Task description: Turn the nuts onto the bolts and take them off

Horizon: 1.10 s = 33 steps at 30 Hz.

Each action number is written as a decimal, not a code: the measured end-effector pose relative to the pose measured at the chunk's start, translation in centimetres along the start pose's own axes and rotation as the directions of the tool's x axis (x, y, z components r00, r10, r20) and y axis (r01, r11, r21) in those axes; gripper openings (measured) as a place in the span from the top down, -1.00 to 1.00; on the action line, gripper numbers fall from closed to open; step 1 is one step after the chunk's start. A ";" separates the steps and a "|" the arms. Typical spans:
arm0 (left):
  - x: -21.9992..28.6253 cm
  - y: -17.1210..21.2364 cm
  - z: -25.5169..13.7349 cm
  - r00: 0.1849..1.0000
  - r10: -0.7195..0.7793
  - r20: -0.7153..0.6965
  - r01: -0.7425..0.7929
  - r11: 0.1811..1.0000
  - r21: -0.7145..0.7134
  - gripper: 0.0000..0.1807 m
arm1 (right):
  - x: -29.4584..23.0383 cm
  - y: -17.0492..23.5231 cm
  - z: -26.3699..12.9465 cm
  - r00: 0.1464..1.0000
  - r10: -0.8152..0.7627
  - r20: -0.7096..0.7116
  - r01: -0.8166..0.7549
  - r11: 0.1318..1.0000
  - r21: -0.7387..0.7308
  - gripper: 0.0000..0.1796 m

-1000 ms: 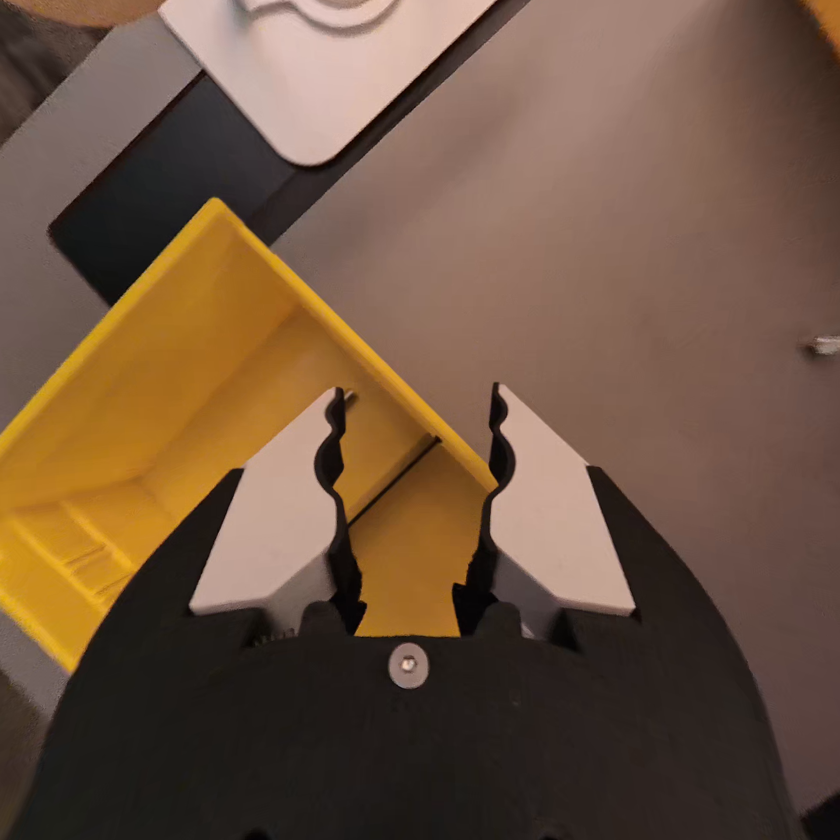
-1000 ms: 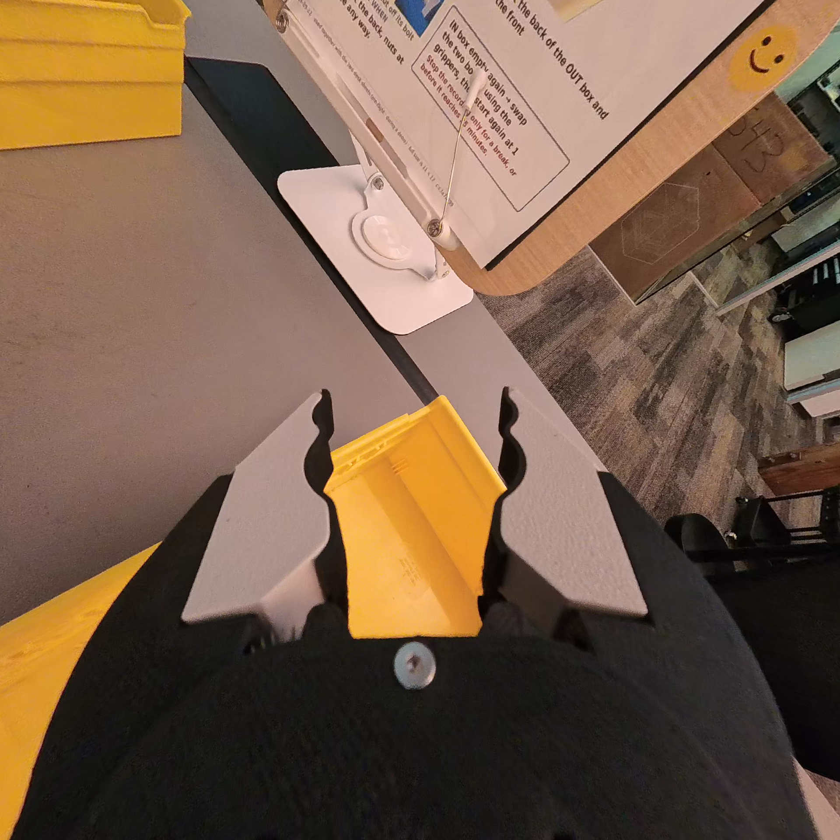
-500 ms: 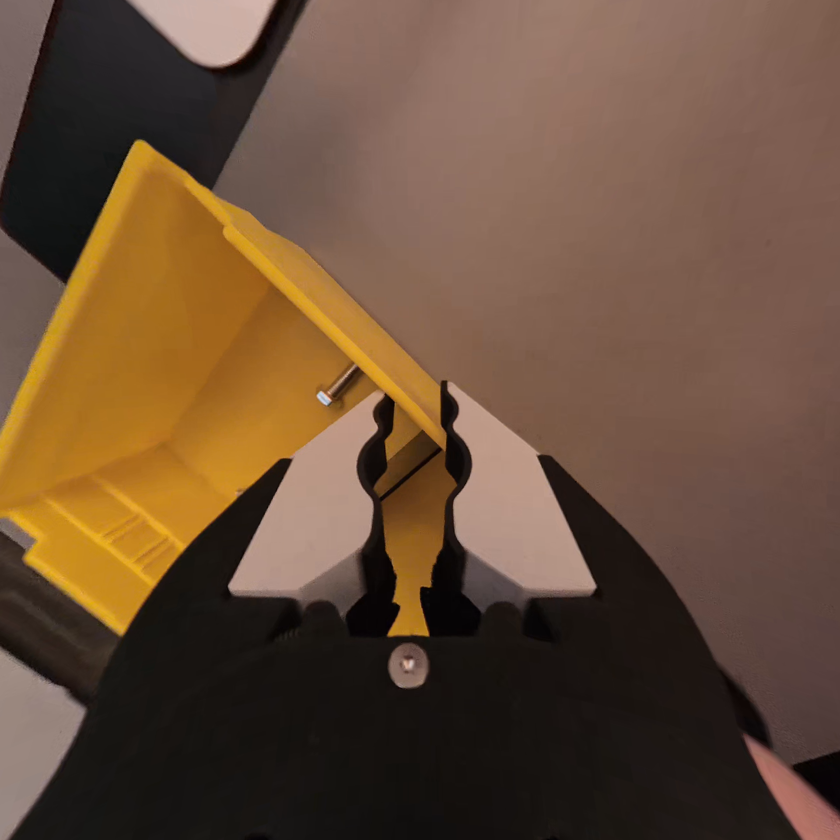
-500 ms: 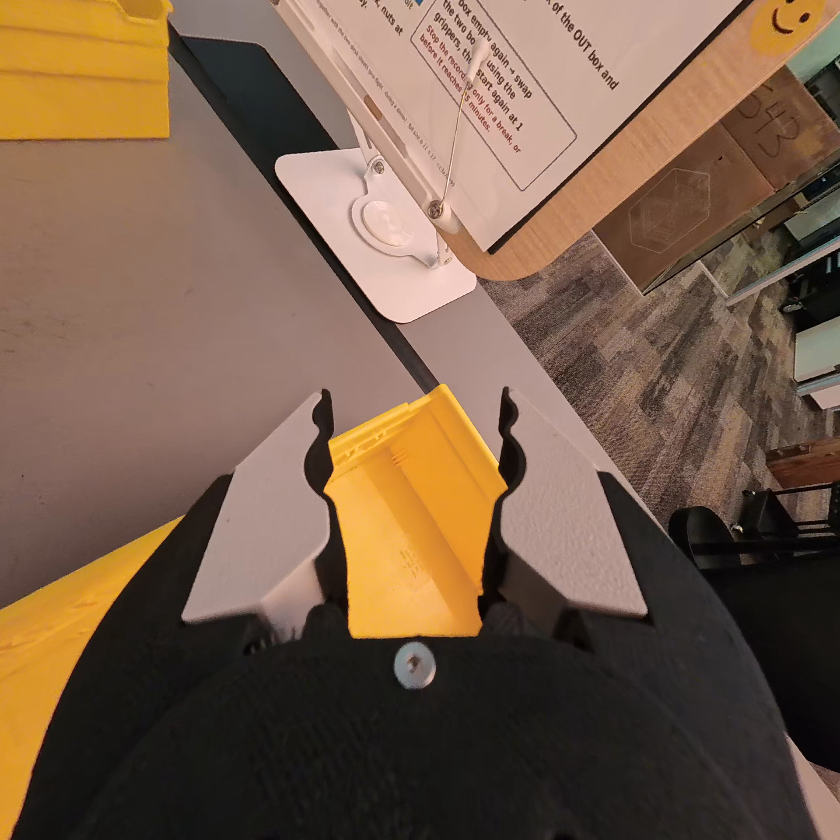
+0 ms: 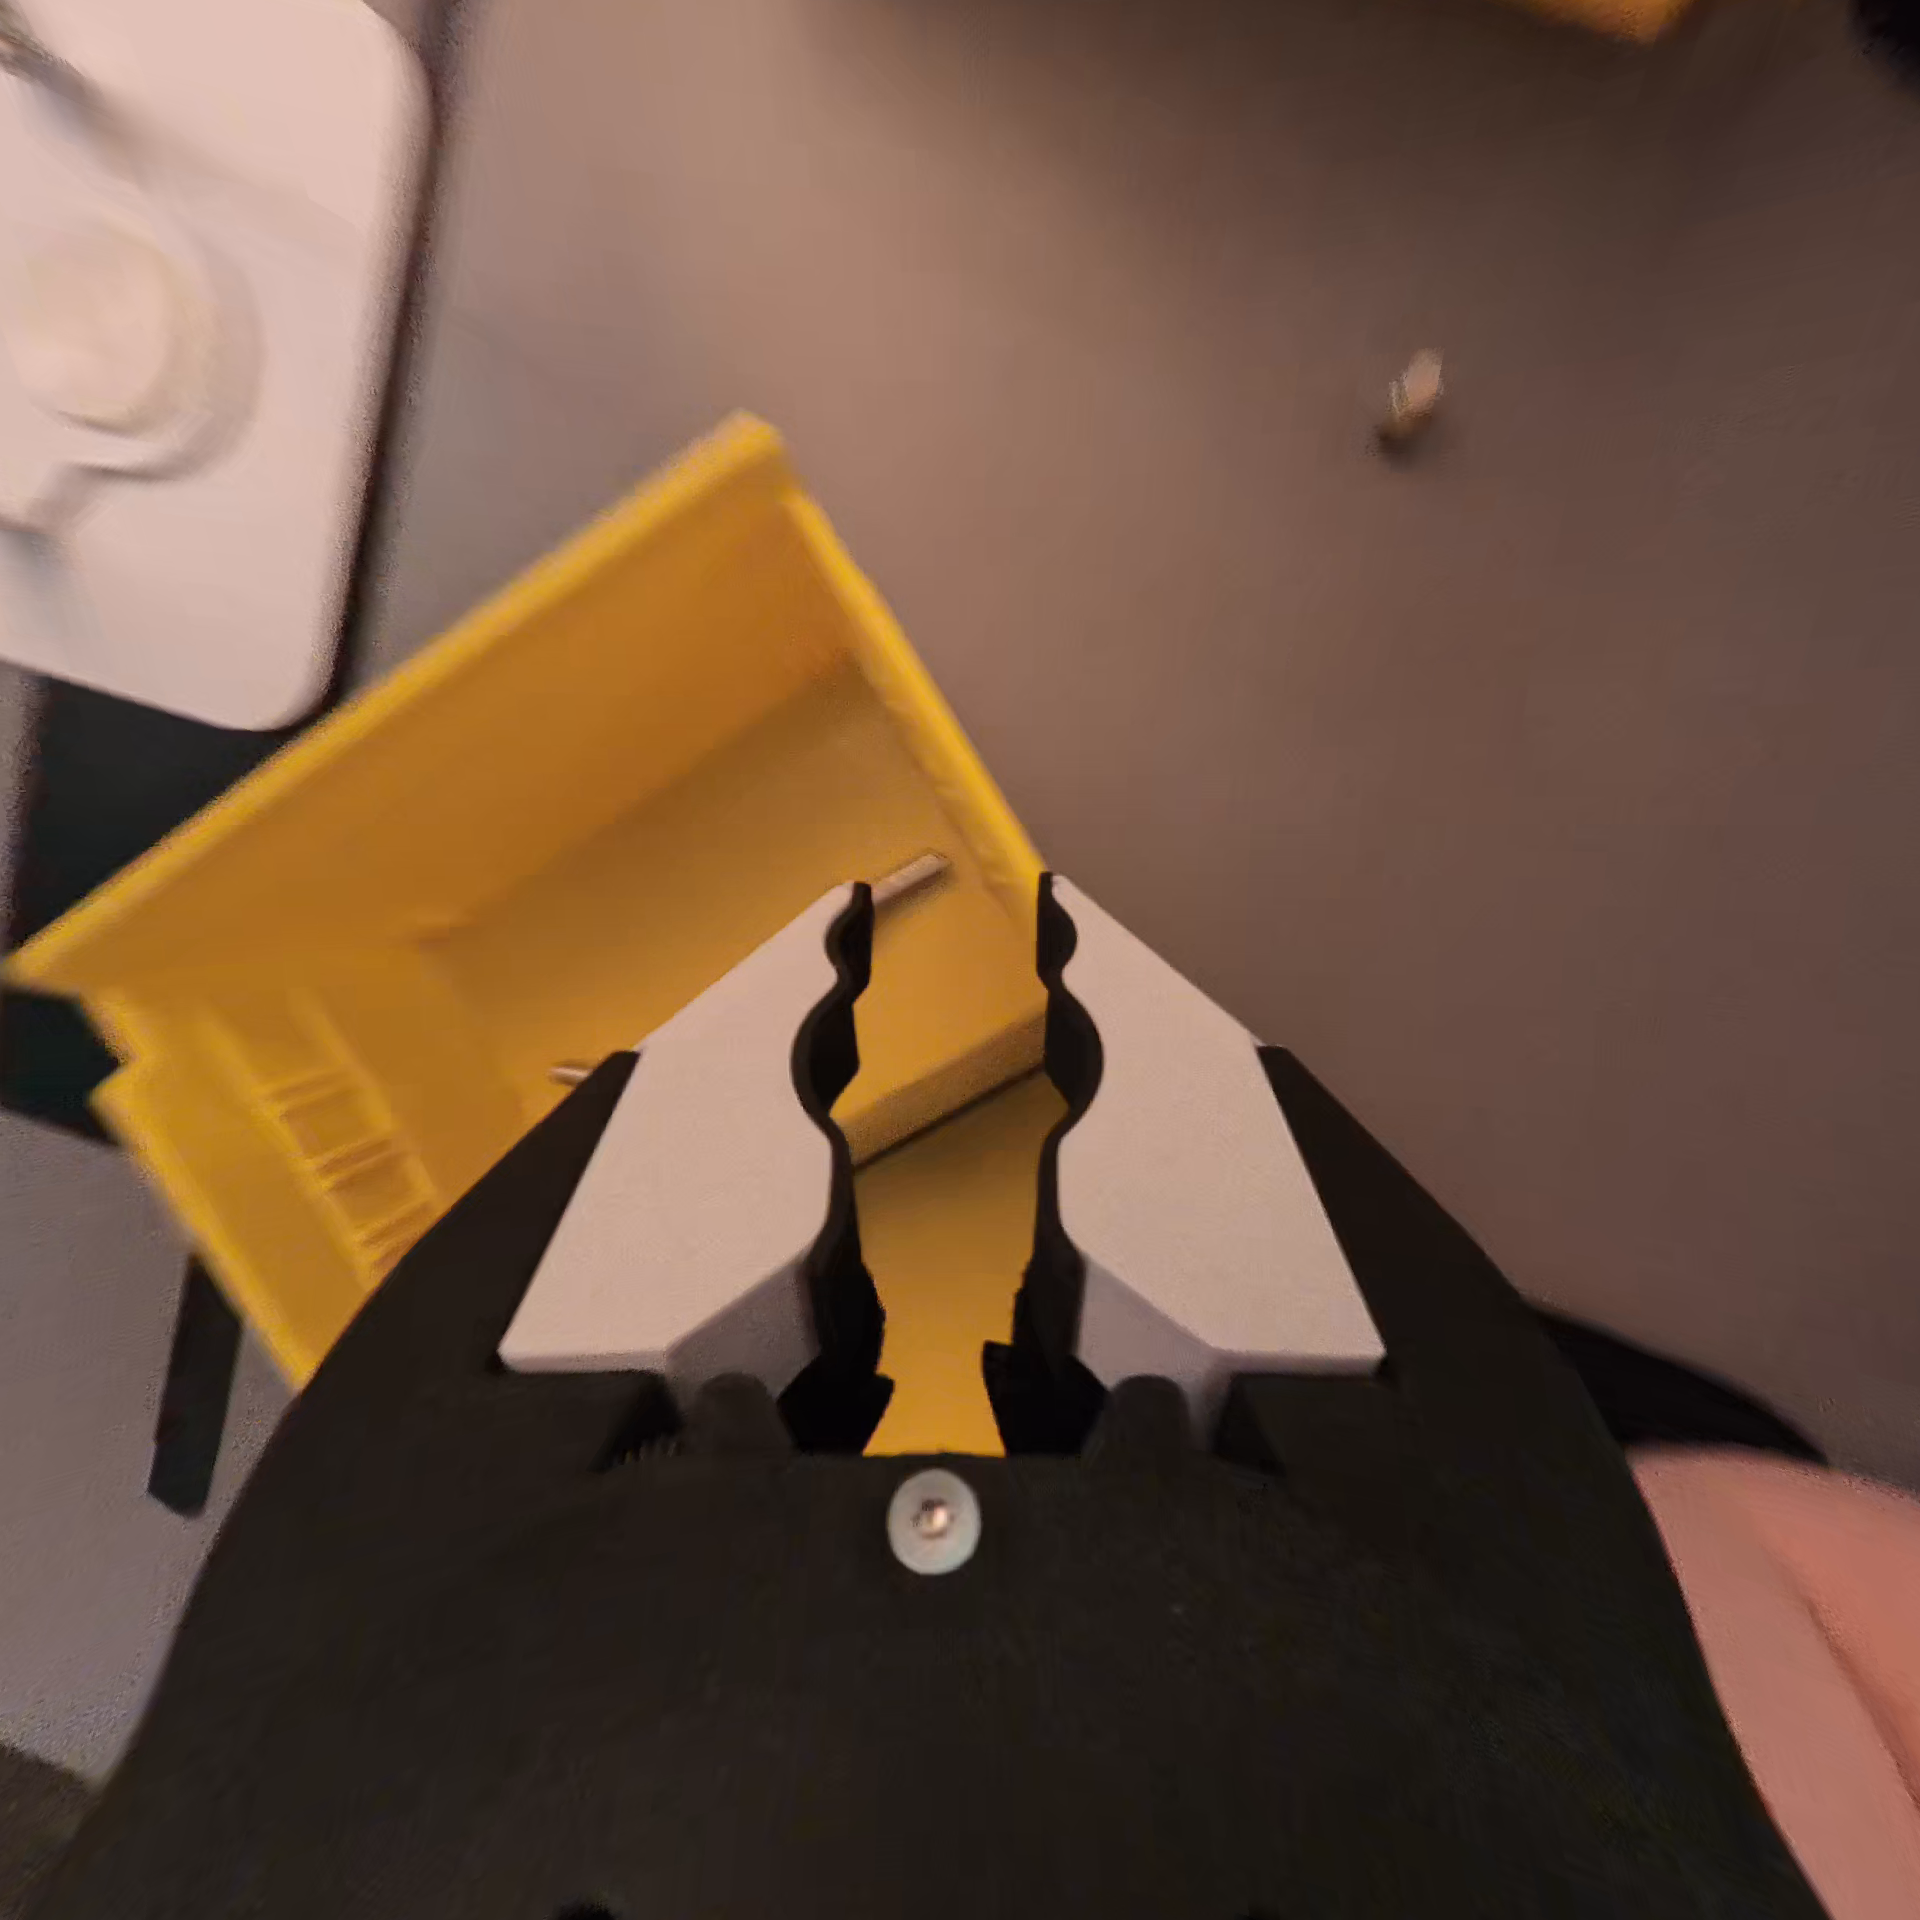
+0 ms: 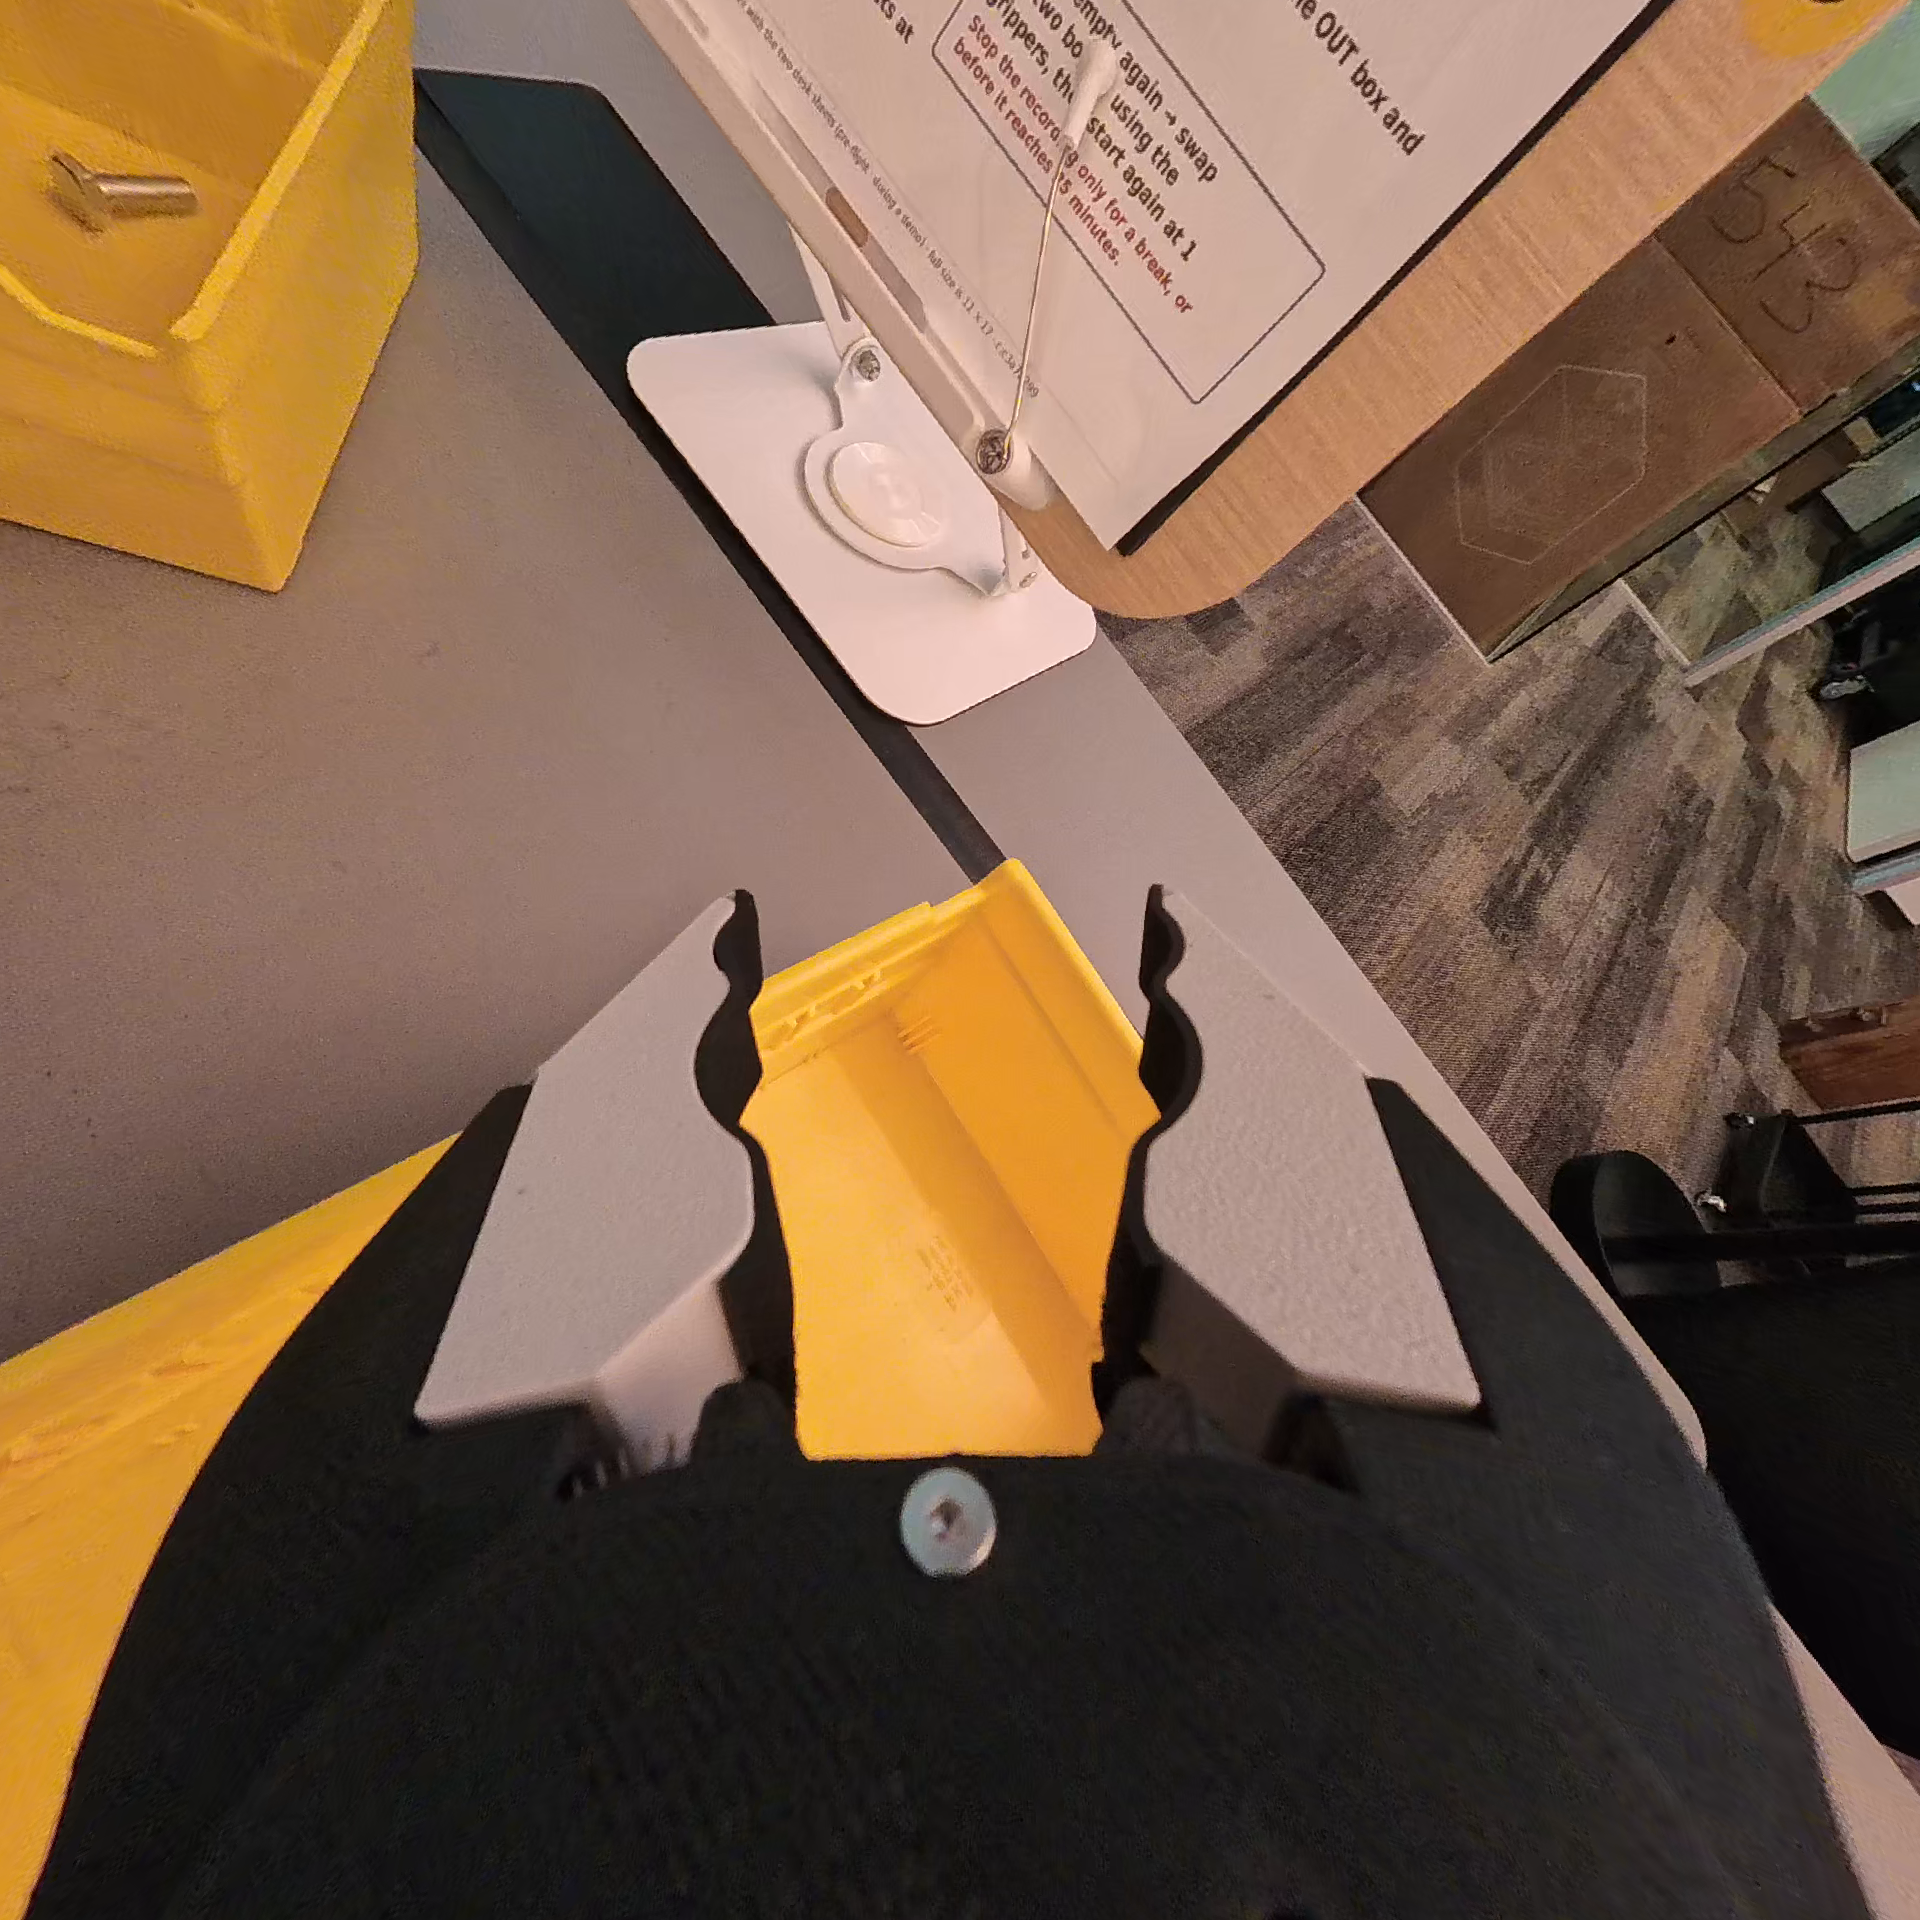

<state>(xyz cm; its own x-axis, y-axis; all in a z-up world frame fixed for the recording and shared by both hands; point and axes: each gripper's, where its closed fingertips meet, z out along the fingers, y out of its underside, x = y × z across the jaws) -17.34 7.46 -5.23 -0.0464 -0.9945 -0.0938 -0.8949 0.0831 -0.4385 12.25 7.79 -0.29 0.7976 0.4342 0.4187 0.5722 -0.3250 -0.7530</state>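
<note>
A yellow bin (image 5: 582,790) lies under my left gripper (image 5: 948,894). The jaws stand a little apart around the bin's near corner and grip nothing that I can see. One bolt (image 5: 914,875) lies inside by the left fingertip, and the end of another bolt (image 5: 575,1072) shows behind the left finger. A small loose metal part (image 5: 1410,403) lies on the grey table. My right gripper (image 6: 948,914) is open and empty above a yellow bin (image 6: 935,1195). A second yellow bin (image 6: 208,364) at the far left holds a bolt (image 6: 120,197).
A white stand base (image 6: 862,540) carrying a printed sheet (image 6: 1143,156) sits on a black strip by the table's far edge; it also shows in the left wrist view (image 5: 177,364). Carpeted floor (image 6: 1507,831) lies beyond the edge. A hand (image 5: 1818,1714) shows at the lower right. Tip to tip, the grippers are about 30 cm apart.
My left gripper's jaws narrowed onto the bin wall, then widened somewhat, and the view swung so the bin looks turned. The right gripper drew back; the far bin and its bolt came into view.
</note>
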 end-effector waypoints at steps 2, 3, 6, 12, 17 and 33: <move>-3.4 -1.2 -2.4 0.989 -0.105 0.108 0.085 0.981 0.176 0.68 | 0.1 0.0 -0.1 1.000 0.008 0.001 -0.008 1.000 0.005 0.18; -5.1 -1.1 -3.2 0.974 -0.153 0.167 0.114 0.968 0.222 0.67 | 0.2 0.1 0.0 1.000 0.010 0.001 -0.010 1.000 0.006 0.18; -6.5 0.3 -1.9 0.972 -0.154 0.178 0.121 0.976 0.179 0.64 | 0.2 0.3 0.1 1.000 0.017 0.005 -0.017 1.000 0.003 0.18; -10.0 5.6 2.9 0.921 -0.143 0.363 0.216 0.962 -0.170 0.67 | 0.0 0.5 0.5 1.000 0.021 0.016 -0.020 1.000 -0.003 0.18; -11.7 8.1 4.2 0.858 -0.286 0.426 0.411 0.881 -0.237 0.54 | -0.2 0.5 0.8 1.000 0.017 0.025 -0.017 1.000 -0.005 0.18; -13.0 10.9 6.1 0.774 -0.479 0.414 0.611 0.737 -0.288 0.49 | -0.7 -0.1 0.7 1.000 -0.004 0.030 0.004 1.000 -0.001 0.18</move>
<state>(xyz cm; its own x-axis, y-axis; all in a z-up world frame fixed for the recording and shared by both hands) -23.83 21.72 -14.22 0.5766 -0.7833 -0.2324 -0.8163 -0.5644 -0.1228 11.51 8.13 -0.87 0.7890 0.4604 0.4069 0.5760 -0.3238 -0.7506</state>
